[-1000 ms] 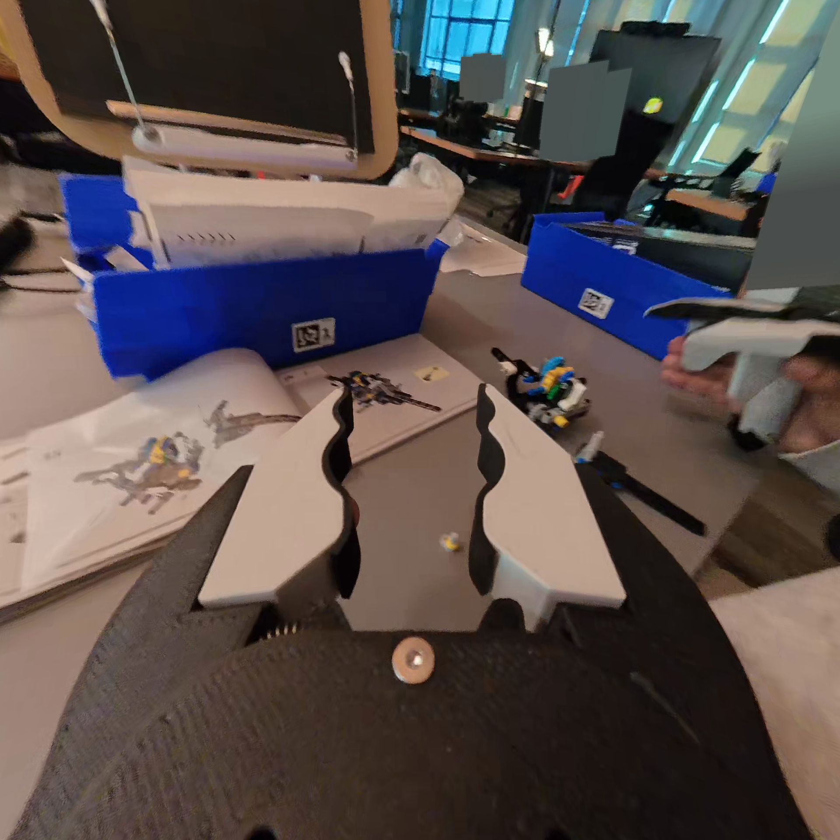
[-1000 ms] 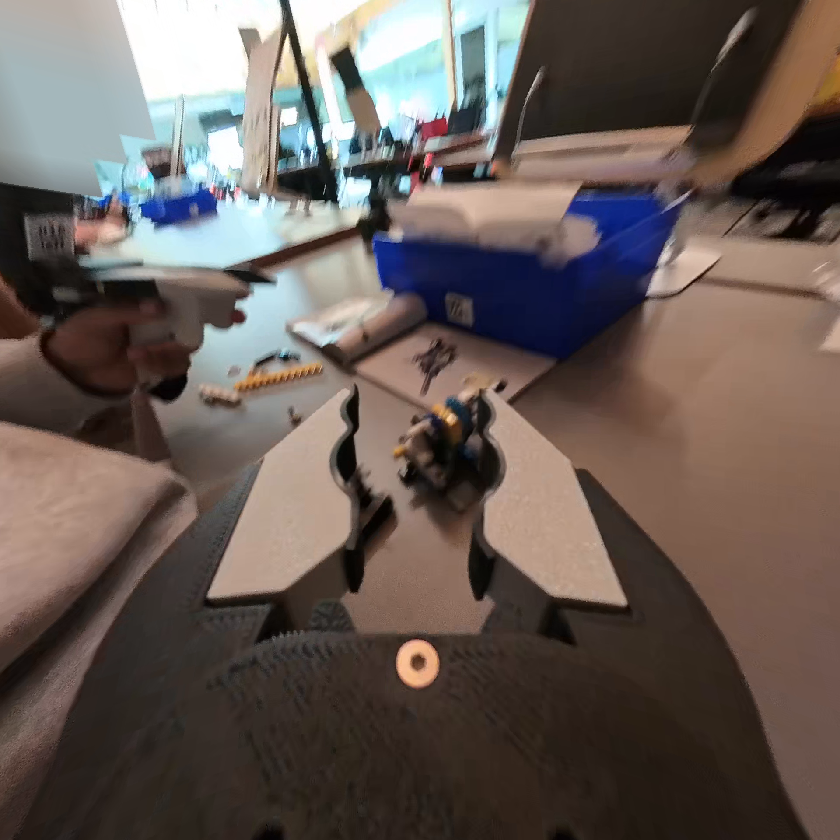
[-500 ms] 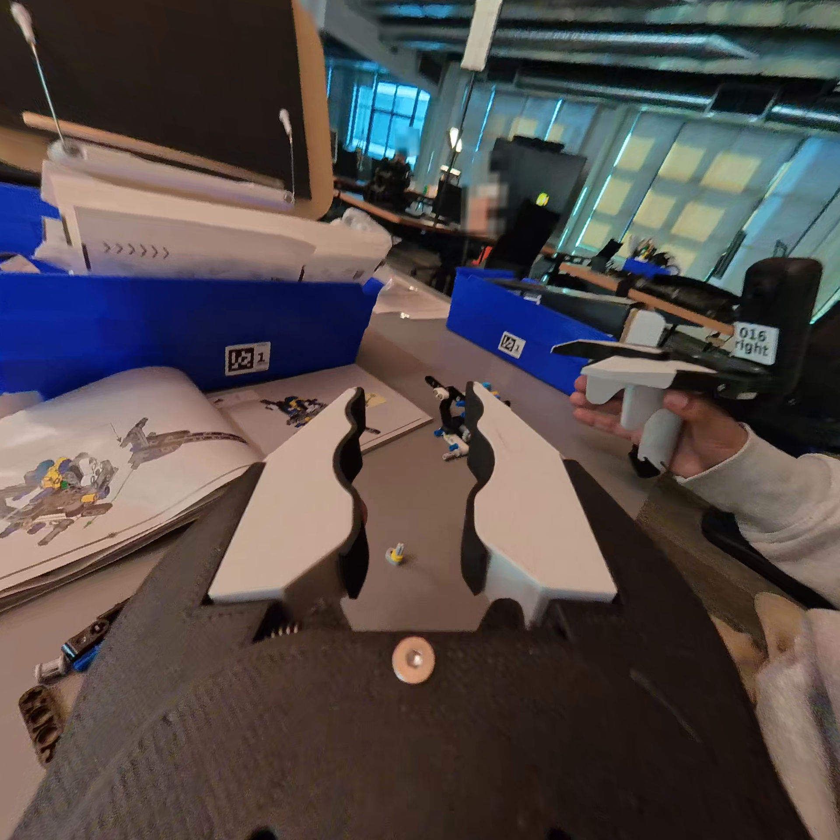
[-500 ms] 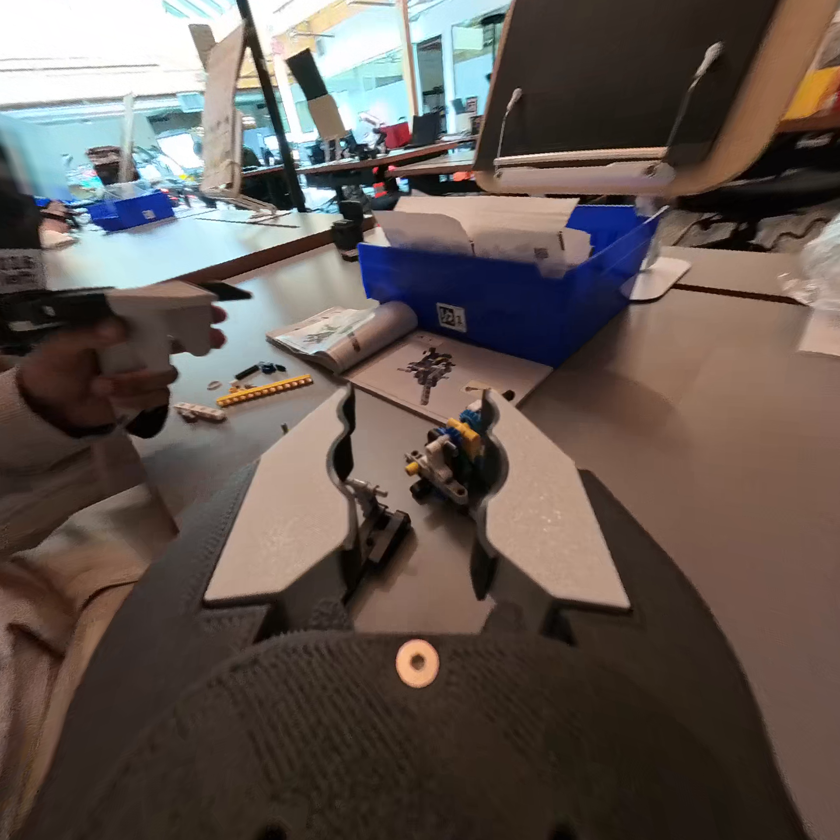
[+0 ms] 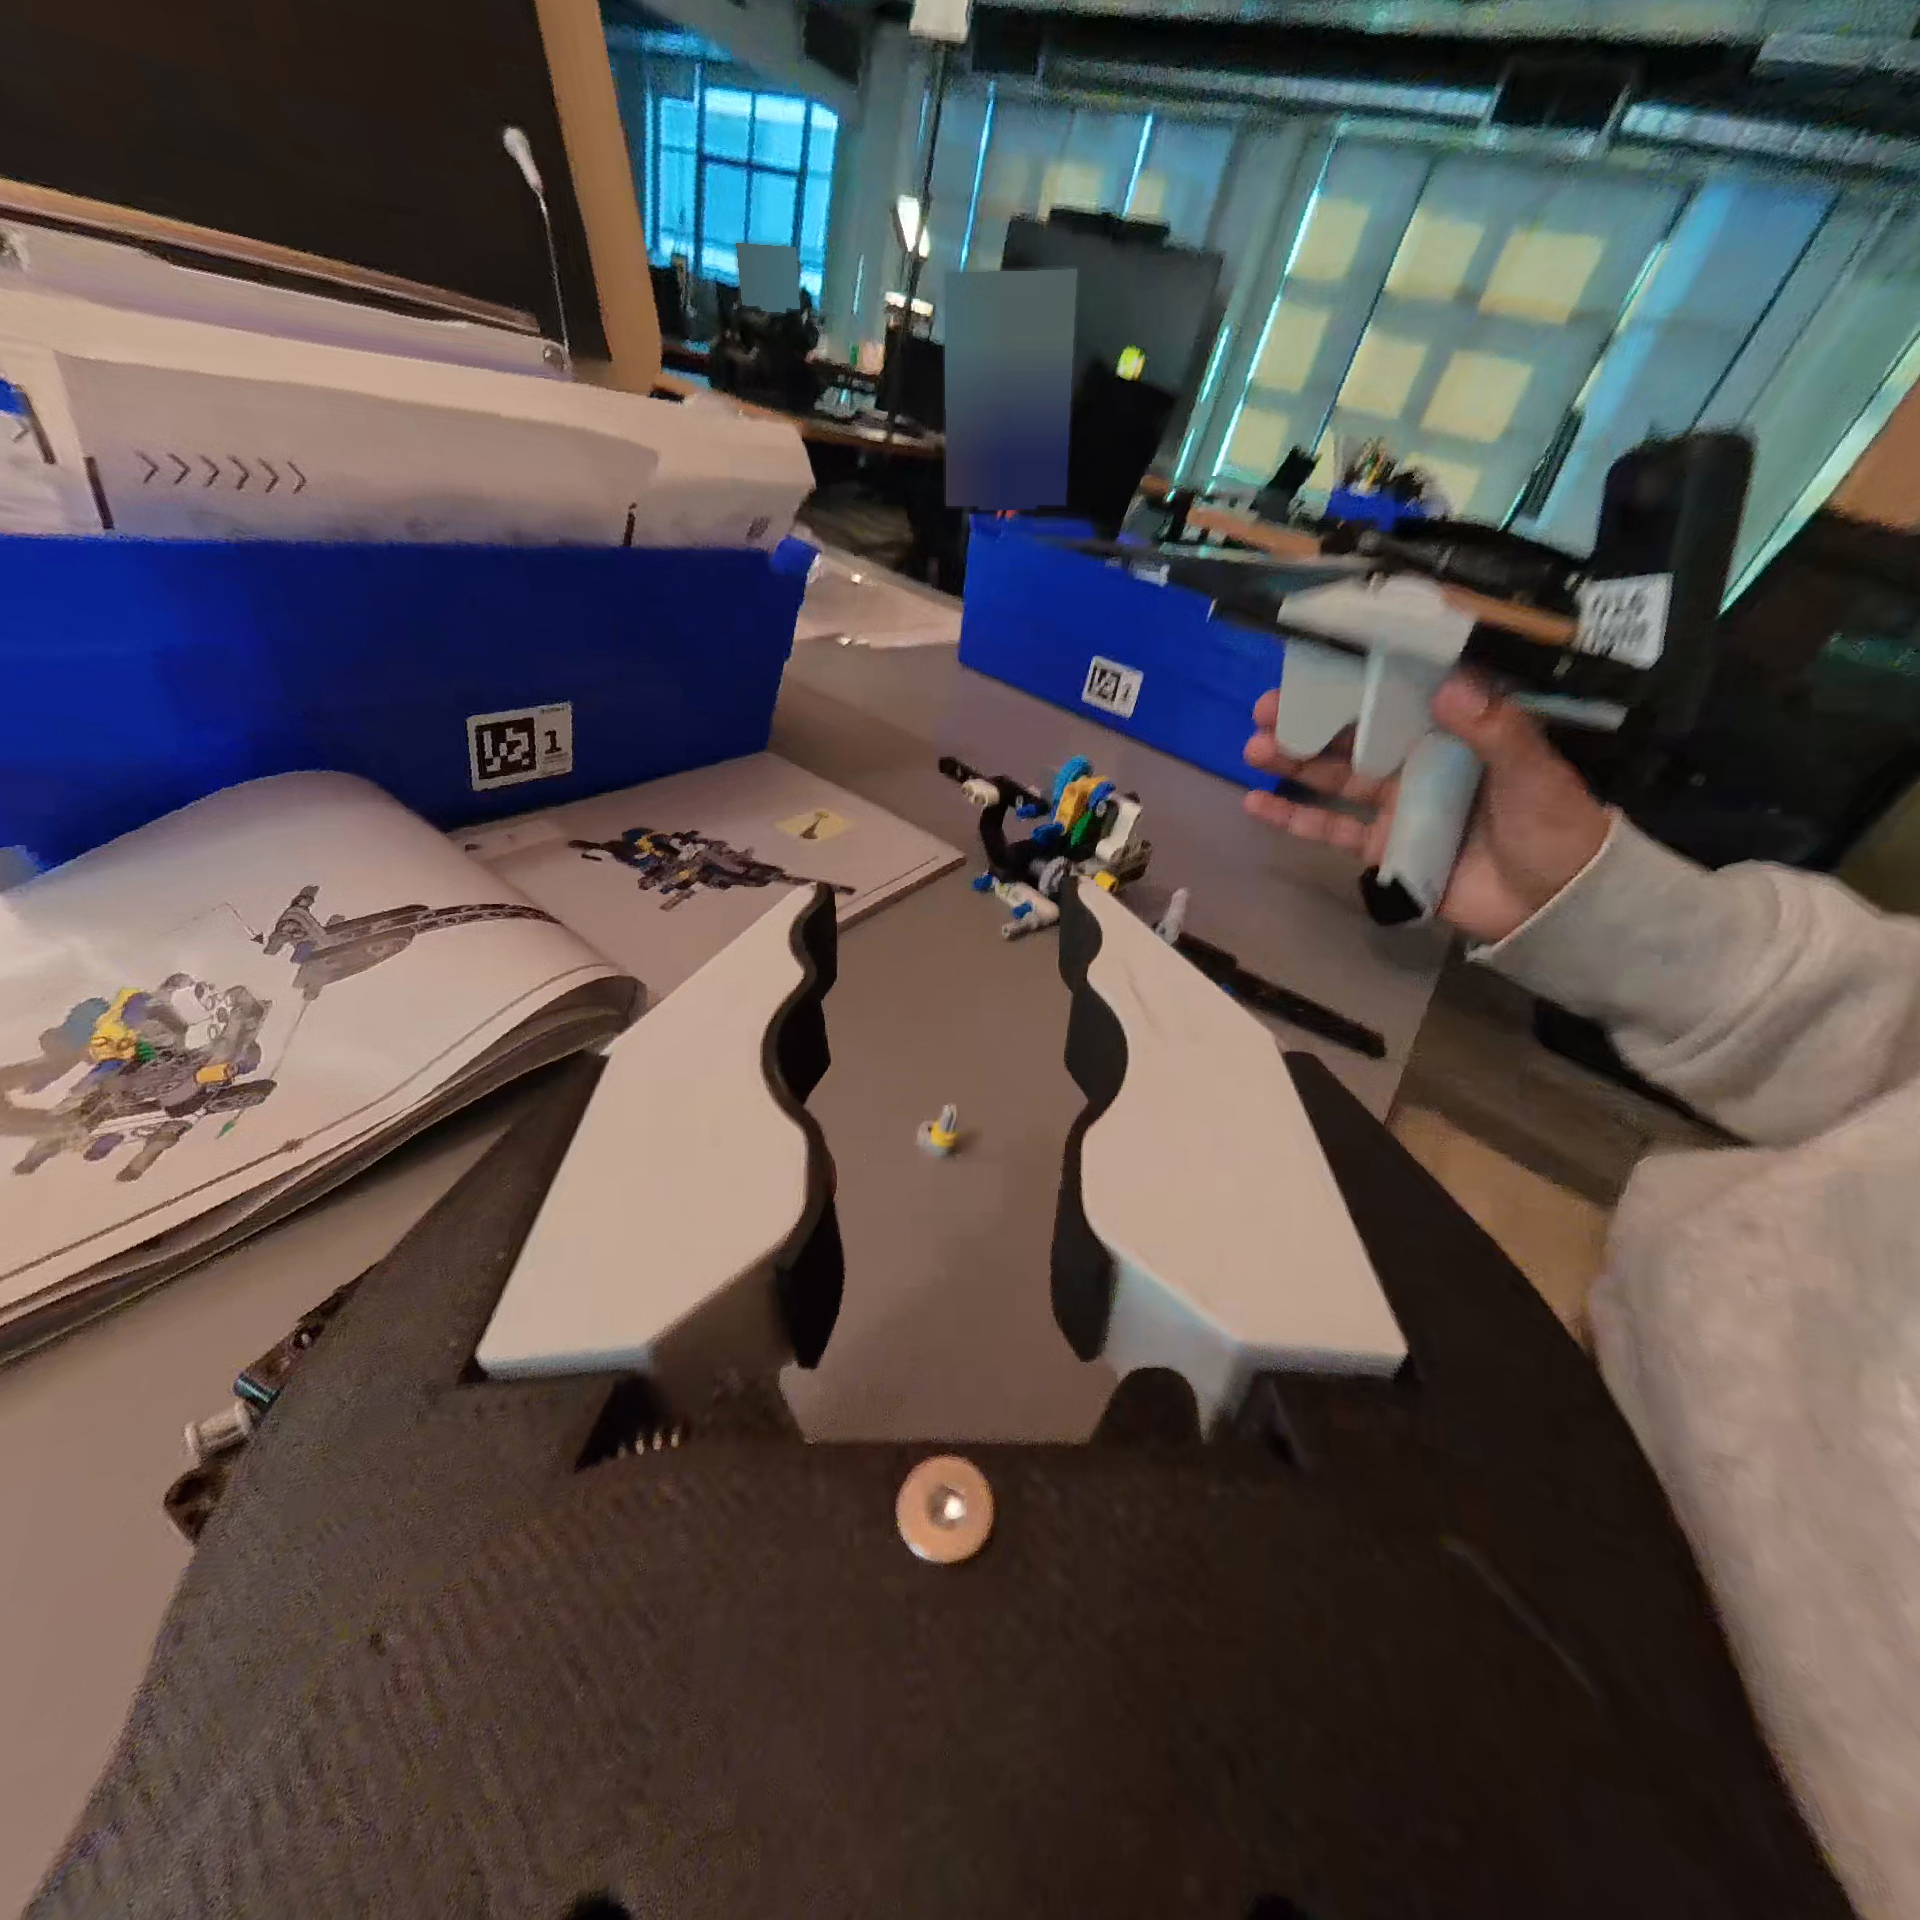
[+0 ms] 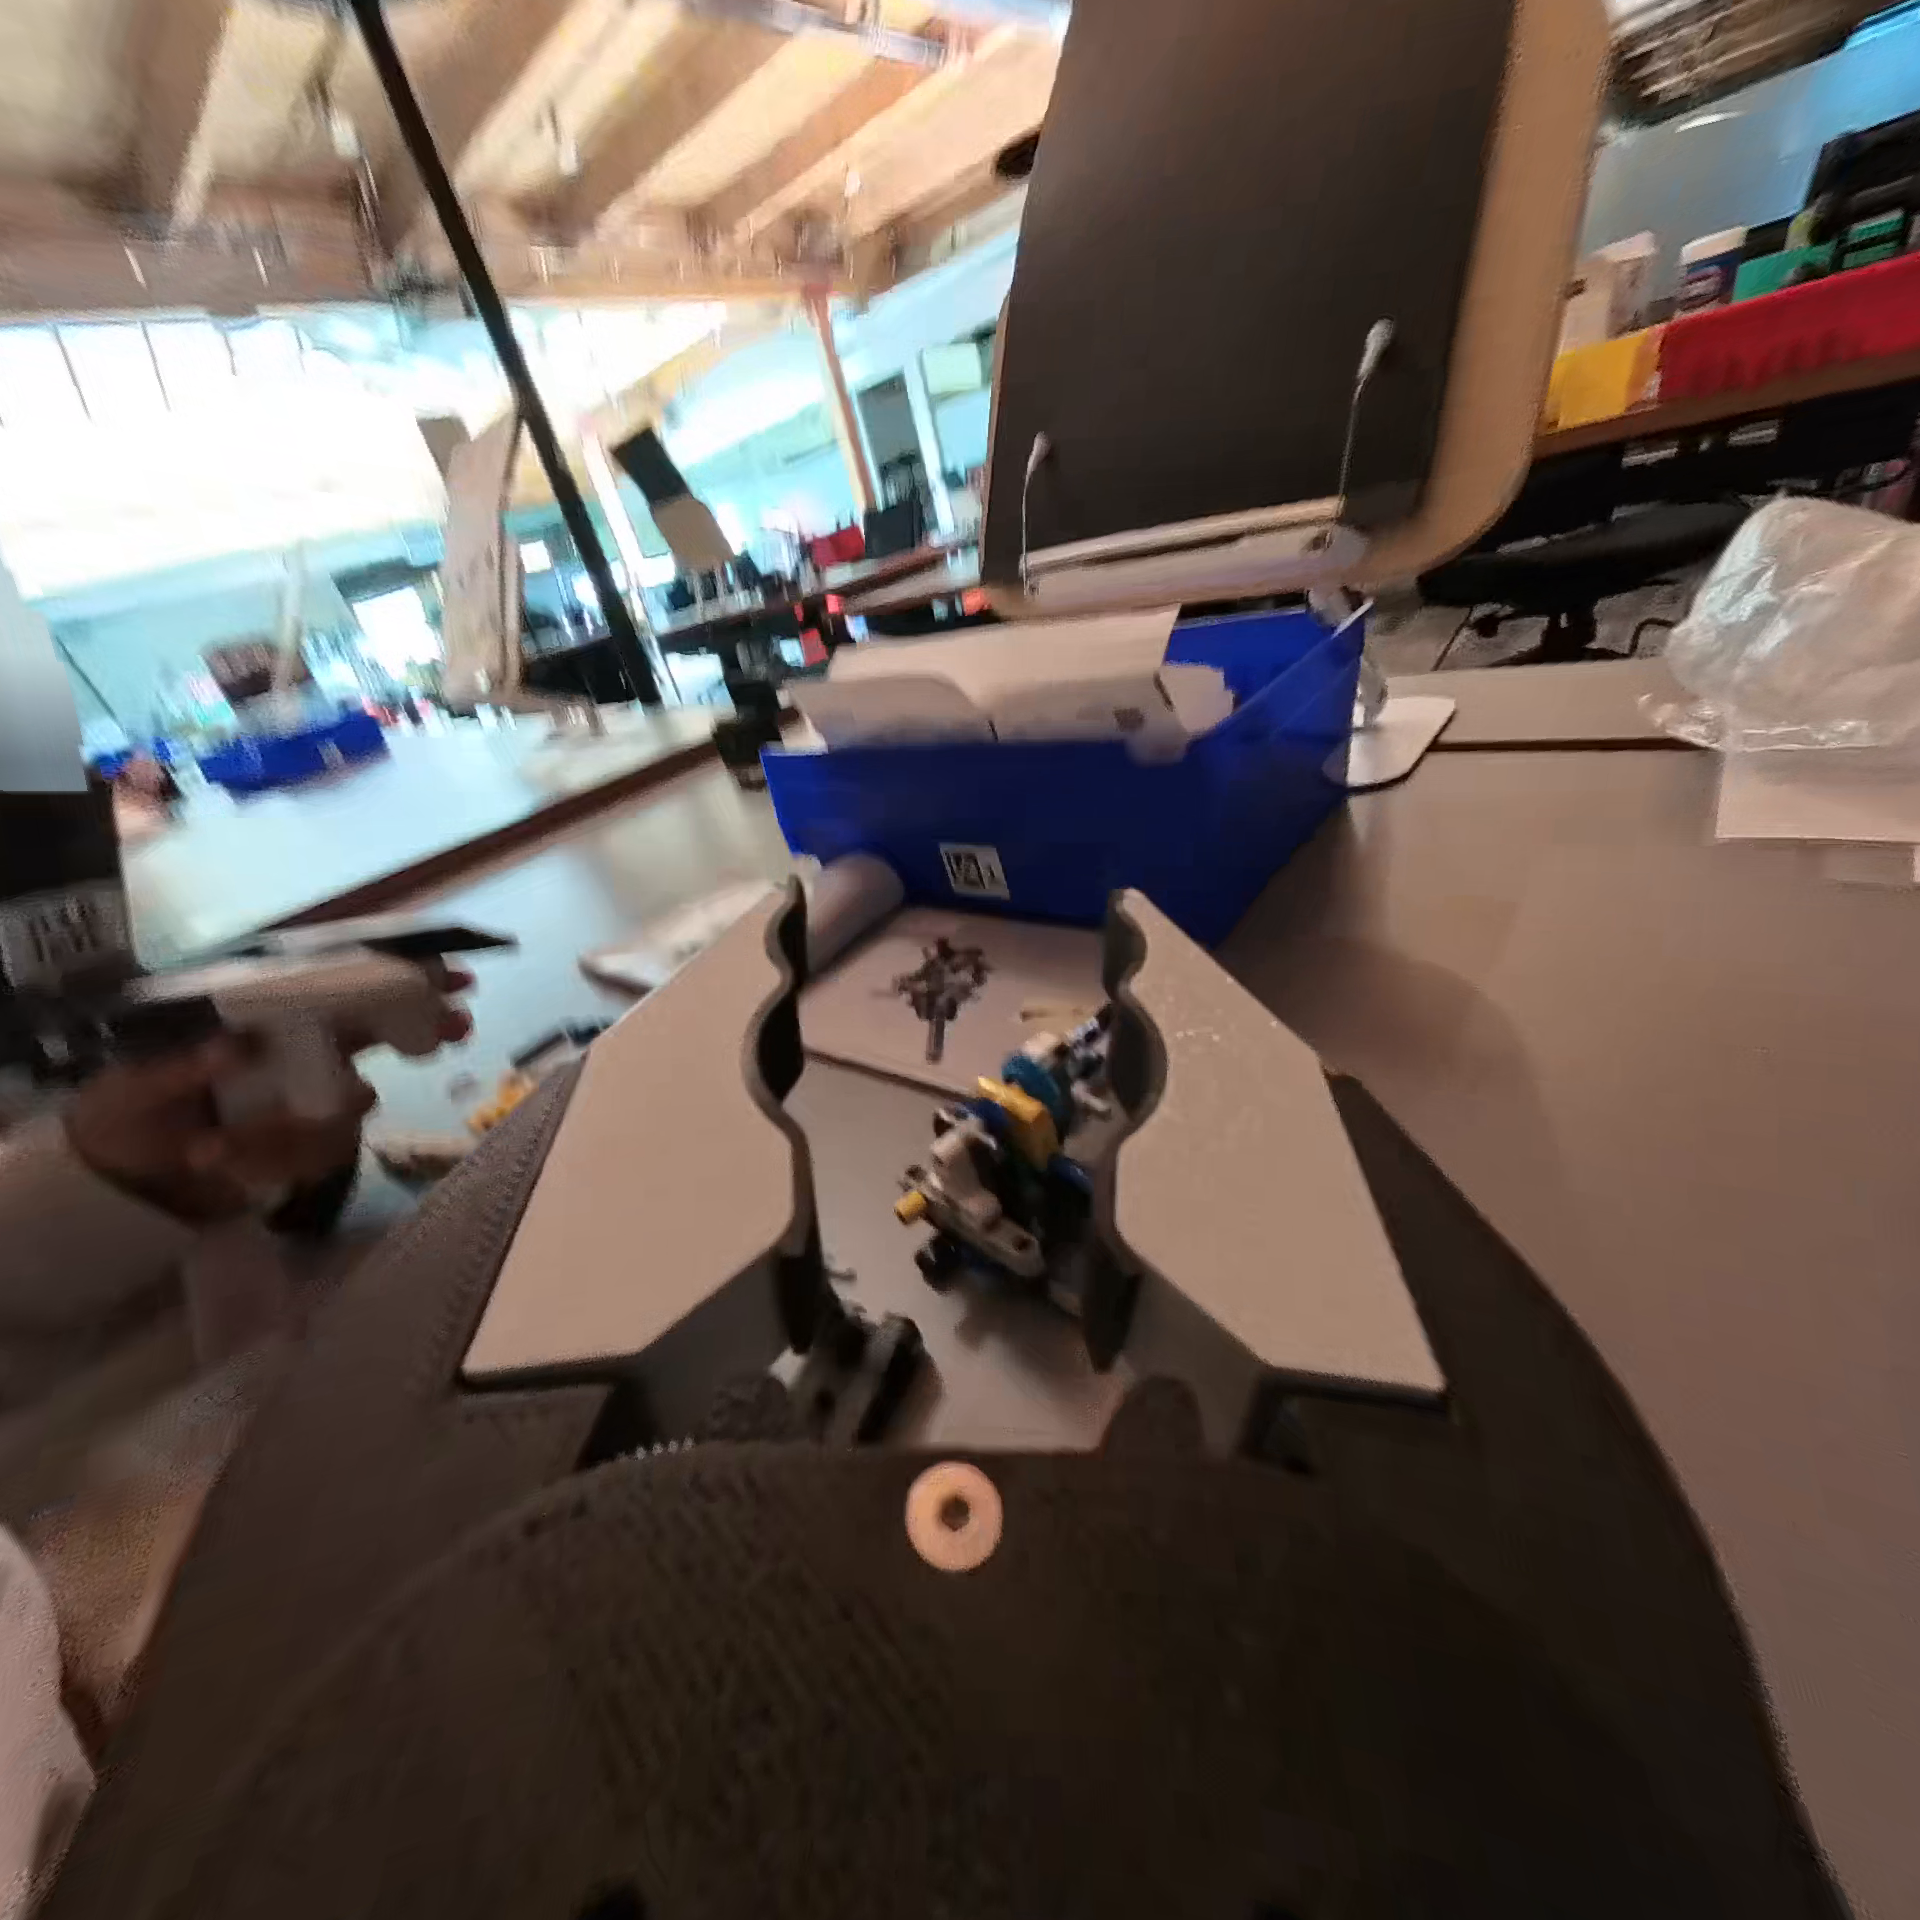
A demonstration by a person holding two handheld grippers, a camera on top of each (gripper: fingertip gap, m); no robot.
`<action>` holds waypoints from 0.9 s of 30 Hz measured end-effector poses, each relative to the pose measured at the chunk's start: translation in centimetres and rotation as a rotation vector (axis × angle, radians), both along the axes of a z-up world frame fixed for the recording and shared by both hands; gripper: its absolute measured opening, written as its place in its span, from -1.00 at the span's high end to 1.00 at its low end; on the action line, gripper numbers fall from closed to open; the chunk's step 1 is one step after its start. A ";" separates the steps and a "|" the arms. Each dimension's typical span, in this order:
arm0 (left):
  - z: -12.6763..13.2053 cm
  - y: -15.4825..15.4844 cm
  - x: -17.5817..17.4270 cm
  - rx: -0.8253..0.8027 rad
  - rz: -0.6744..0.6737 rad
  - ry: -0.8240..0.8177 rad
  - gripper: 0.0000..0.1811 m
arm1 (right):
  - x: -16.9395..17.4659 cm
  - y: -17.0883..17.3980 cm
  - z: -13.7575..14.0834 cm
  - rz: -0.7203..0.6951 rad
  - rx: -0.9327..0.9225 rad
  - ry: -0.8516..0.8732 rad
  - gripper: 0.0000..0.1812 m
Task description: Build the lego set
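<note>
A partly built lego model [image 5: 1055, 836] of black, white, blue and yellow pieces sits on the grey table; it also shows in the right wrist view [image 6: 992, 1174]. My left gripper [image 5: 940, 914] is open and empty above the table, with a small yellow and white piece [image 5: 940, 1130] on the table between its fingers. My right gripper [image 6: 951, 914] is open and empty, held above the table with the model seen between its fingers, near the right one. It also shows in the left wrist view [image 5: 1361, 665], held by a hand. A black lego part [image 6: 878, 1371] lies near the left finger's base.
An open instruction booklet [image 5: 260, 997] lies left of the model. A blue bin [image 5: 395, 665] with white paper stands behind it, under a tilted board [image 6: 1247, 281]. A second blue bin [image 5: 1101, 644] is farther right. A long black beam [image 5: 1278, 1003] and loose pieces [image 6: 499, 1101] lie on the table.
Both grippers stay open. The left view has shifted so the model sits beyond the fingertips. The right gripper has tilted upward, with the model lower between its fingers.
</note>
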State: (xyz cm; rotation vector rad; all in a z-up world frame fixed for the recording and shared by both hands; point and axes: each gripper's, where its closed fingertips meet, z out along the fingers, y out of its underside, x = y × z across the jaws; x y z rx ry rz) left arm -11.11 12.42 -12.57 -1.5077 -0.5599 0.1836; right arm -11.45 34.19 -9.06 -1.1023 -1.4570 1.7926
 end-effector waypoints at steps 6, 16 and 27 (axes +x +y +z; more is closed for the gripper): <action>6.4 -2.7 1.6 0.425 -0.020 -0.003 0.77 | 0.7 -0.6 -0.3 0.016 -0.131 -0.079 0.30; 7.0 2.5 0.1 0.126 0.088 -0.304 0.78 | -0.3 4.4 -1.7 -0.092 -0.186 -0.126 0.36; 5.4 0.6 6.6 0.088 0.217 -0.155 0.71 | 2.8 5.2 -1.9 -0.188 0.008 -0.096 0.72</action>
